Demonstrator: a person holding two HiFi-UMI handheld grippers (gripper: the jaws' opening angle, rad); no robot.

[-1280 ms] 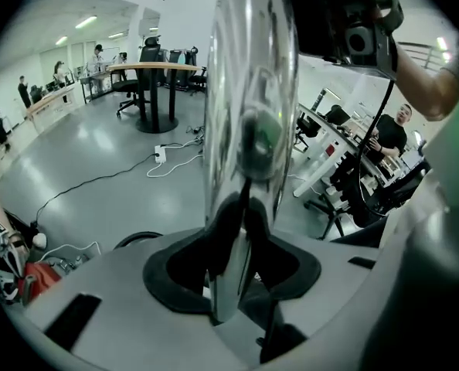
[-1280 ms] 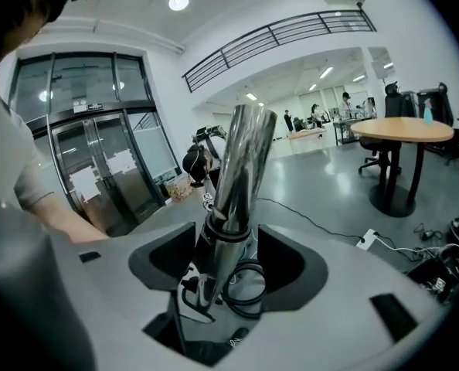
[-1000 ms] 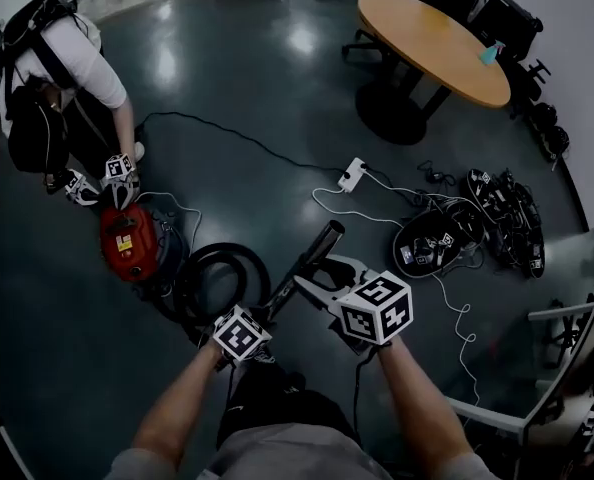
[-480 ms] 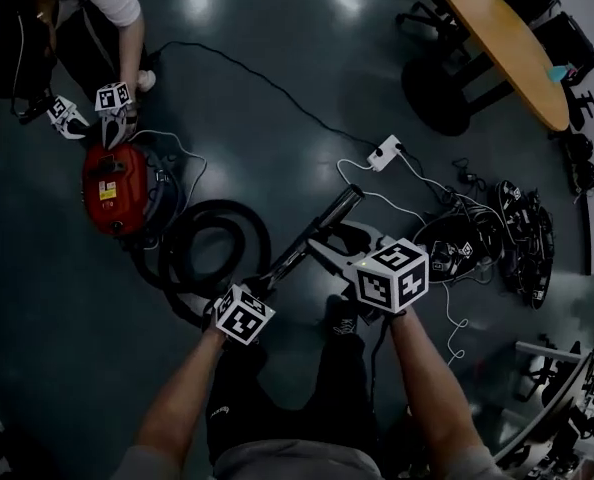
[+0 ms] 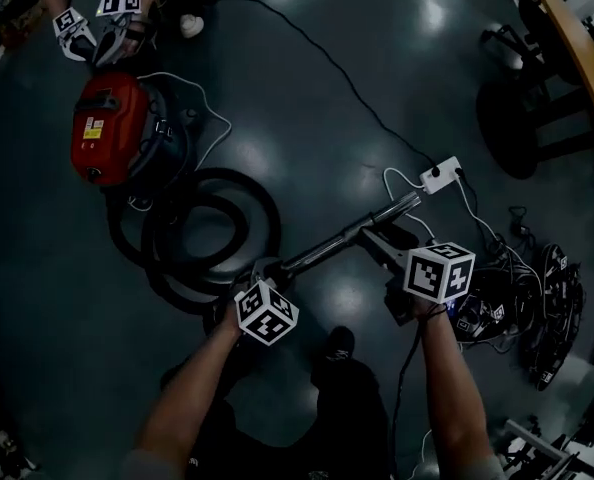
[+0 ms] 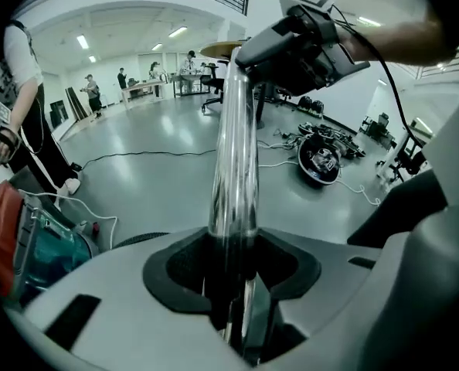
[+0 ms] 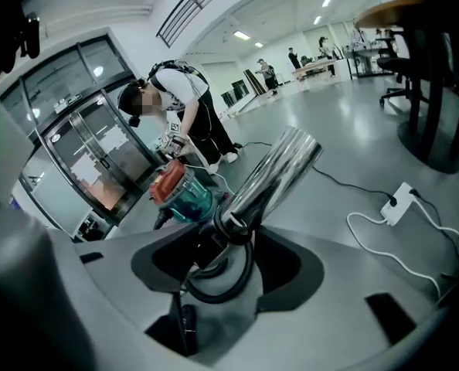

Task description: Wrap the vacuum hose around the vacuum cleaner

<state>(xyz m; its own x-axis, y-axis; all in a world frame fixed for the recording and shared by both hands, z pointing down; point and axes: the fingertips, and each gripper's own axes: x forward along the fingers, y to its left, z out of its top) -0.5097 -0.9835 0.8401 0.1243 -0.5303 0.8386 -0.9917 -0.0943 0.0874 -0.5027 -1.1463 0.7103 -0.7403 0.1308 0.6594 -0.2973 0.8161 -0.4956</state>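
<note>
Although lowered toward floor [image 5: 307, 88] since earlier, left gripper [image 5: 263, 276] and right gripper [image 5: 379, 240] fingers pinch wand [image 5: 339, 240].

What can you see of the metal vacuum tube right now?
The metal tube is a straight, shiny, chrome-looking pipe running slantwise across the head view. Its lower end meets the black hose coiled beside the red vacuum cleaner; its open end points toward the white power strip. The left gripper and right gripper both clamp it.
</note>
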